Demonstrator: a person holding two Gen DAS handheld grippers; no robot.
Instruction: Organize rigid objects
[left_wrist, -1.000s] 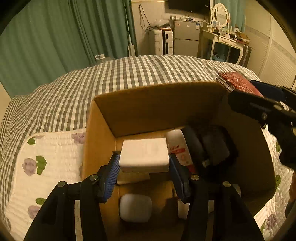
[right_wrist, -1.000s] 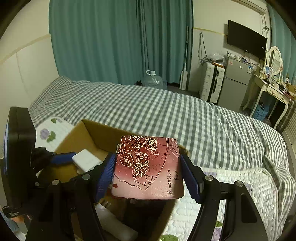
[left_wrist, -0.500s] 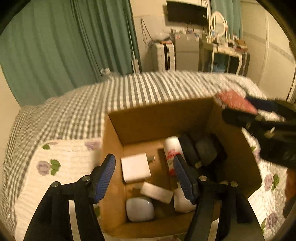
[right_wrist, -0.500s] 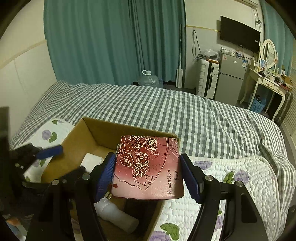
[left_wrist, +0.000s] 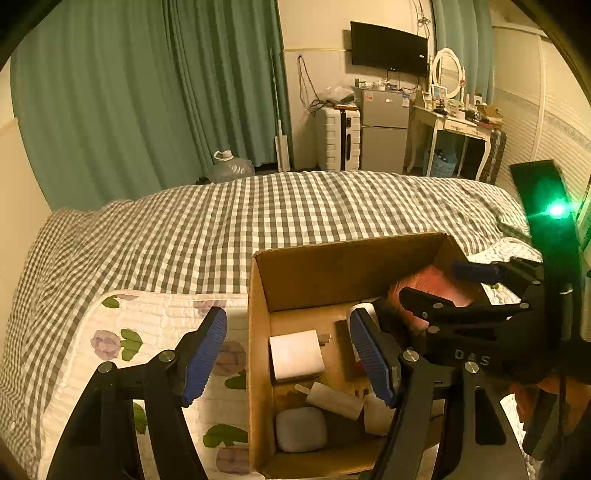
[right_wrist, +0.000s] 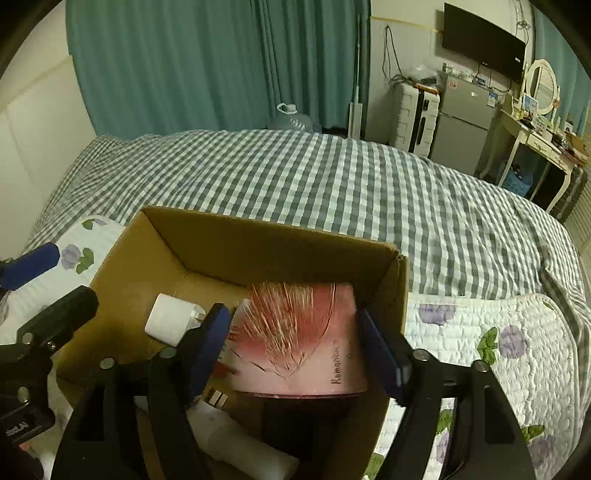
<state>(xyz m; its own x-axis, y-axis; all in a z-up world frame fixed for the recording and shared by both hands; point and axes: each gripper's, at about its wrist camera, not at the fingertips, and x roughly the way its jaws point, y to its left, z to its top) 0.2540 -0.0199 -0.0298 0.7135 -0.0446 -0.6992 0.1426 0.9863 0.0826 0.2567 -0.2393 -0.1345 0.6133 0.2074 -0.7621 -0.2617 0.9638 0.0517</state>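
Item: cardboard box (right_wrist: 258, 236), open-topped, standing on the bed (right_wrist: 332, 177) over a flowered quilt (right_wrist: 498, 332); all places below are given relative to this box

Contents, left wrist view: white block (left_wrist: 296, 354) flat on the floor near the left wall; a pale cylinder (left_wrist: 334, 399) lying slantwise nearer the camera; a grey rounded case (left_wrist: 301, 429) at the near left corner; a white bottle with red print partly hidden behind the right blue pad

Item in hand: red notebook (right_wrist: 299, 339) with gold rose lines, smeared by motion blur, inside the box against its right wall, sitting above dark things that cannot be made out

Right hand-held gripper (right_wrist: 295, 350): blue pads to either side of the notebook; whether they press on it or have just let go cannot be told, since the blur hides the contact

Left hand-held gripper (left_wrist: 288, 354): jaws wide apart, holding nothing, one pad over the quilt outside the left wall, the other over the box interior

Step judged in hand: setting the notebook down in the right half

Handling notes: lower it flat and parallel to the right wall so its corner clears the rim; part the pads only once it rests on something firm; draw straight up so the pads do not drag the cover; keep the left one clear of the descent
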